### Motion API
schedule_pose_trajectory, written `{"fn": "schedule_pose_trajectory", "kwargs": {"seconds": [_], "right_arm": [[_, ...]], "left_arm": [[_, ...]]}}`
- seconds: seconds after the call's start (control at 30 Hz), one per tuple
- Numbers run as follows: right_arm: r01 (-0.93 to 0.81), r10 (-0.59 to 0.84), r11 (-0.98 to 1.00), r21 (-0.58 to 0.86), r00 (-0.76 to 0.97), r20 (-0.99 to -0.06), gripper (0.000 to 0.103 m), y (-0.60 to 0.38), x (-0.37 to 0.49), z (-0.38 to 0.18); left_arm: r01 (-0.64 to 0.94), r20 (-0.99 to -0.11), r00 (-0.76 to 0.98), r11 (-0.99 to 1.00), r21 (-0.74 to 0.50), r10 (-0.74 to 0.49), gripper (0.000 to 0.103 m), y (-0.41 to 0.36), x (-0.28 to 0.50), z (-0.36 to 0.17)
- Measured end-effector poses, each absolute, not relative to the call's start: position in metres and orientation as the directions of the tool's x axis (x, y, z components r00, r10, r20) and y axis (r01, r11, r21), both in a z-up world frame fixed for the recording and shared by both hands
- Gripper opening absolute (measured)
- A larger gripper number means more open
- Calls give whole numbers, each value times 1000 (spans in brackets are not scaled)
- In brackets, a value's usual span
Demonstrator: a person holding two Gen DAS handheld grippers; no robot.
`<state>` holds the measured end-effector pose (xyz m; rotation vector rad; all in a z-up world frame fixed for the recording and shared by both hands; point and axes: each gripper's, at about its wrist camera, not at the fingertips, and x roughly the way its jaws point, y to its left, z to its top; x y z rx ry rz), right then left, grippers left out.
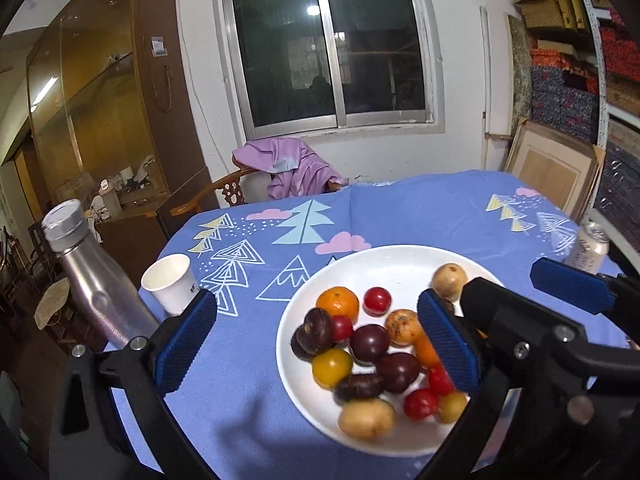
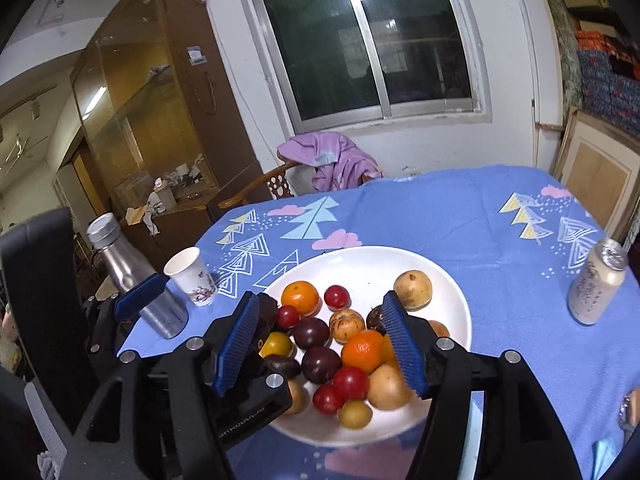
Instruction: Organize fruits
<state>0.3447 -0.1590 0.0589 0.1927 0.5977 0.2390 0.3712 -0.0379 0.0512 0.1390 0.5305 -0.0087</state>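
A white plate (image 1: 384,260) on the blue tablecloth holds several small fruits: oranges (image 1: 337,301), red cherry tomatoes (image 1: 377,300), dark plums (image 1: 369,343), yellow and tan fruits. The plate also shows in the right wrist view (image 2: 452,300). My left gripper (image 1: 316,344) is open and empty, hovering over the plate's left part. My right gripper (image 2: 320,348) is open and empty above the fruit pile, with an orange (image 2: 362,350) and a dark plum (image 2: 311,332) between its fingers. In the left wrist view the right gripper's blue pads (image 1: 572,284) show at the right.
A steel bottle (image 1: 92,292) and a paper cup (image 1: 170,284) stand left of the plate. A drink can (image 2: 598,284) stands at the right. A chair with a purple cloth (image 1: 292,168) is behind the table. Shelves and boxes line the right wall.
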Motion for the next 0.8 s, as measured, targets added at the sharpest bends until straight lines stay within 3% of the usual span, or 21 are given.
{"fn": "schedule_pose_trajectory", "kwargs": {"seconds": [0.33,0.6,0.8], "right_arm": [[-193,320,936,296,820,-475,71,-175,254,45],[-143,282,949,281,786,-551,80,-182,231,0],[-100,234,959,266,810,-538,87,-189,232,2]], "left_arm": [[25,-535,844,995,93,28,98,-13,275,18],[39,-572,820,997,72,9,98,-9,252,-4],[67,-583,813,991,116,13,98,-22,250,-6]]}}
